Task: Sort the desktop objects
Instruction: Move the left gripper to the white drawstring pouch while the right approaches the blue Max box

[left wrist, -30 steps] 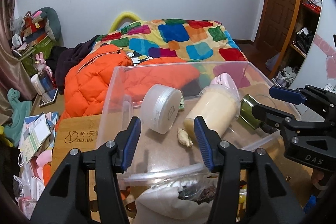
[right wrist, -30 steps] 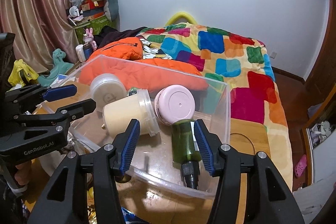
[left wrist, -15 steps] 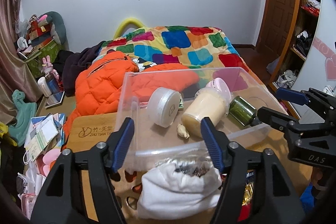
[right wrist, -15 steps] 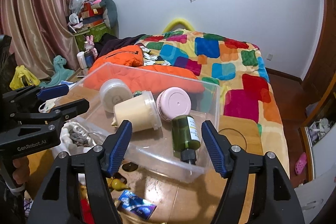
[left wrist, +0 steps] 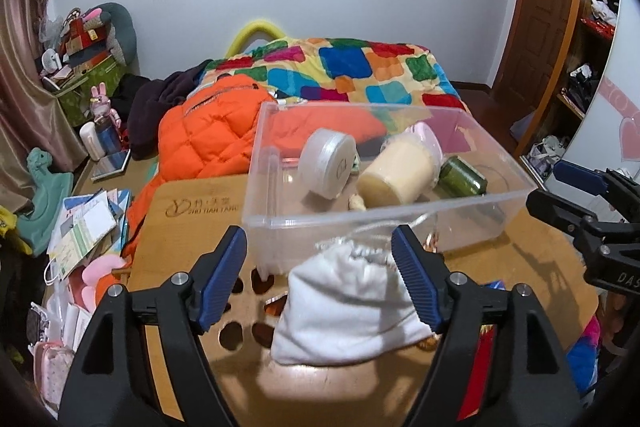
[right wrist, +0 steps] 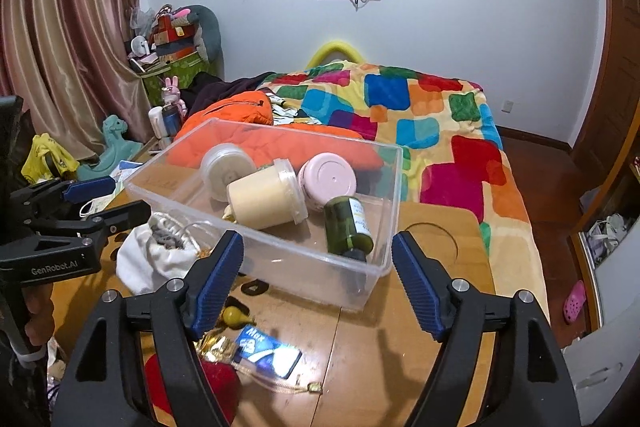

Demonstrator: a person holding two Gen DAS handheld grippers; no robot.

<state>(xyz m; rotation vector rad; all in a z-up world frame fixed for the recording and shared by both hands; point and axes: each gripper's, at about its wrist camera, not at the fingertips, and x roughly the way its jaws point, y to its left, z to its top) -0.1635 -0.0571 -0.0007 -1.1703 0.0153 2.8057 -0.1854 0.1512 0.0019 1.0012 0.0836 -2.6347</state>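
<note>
Both grippers backed off my clear bin (left wrist: 384, 219) | left gripper (left wrist: 320, 279) just spread apart, empty | right gripper (right wrist: 318, 279) same | white pouch (left wrist: 348, 307) beside bin

Left gripper (left wrist: 320, 279): two black, angular plastic fingers, each tipped on its inner face with a dark blue ribbed pad (left wrist: 222, 279). A silver round-headed screw sits at each finger's knuckle, a second one further out on the arm. Seen side-on from the right wrist camera, its black body carries white lettering, "GenRobot.AI", and a pale band rings the handle below a partly visible hand (right wrist: 38, 311).

Right gripper (right wrist: 318, 281): same build, black fingers, blue ribbed pads (right wrist: 416, 285), paired silver screws. From the left wrist camera its flank shows the white letters "DAS", the rest cut off.
</note>
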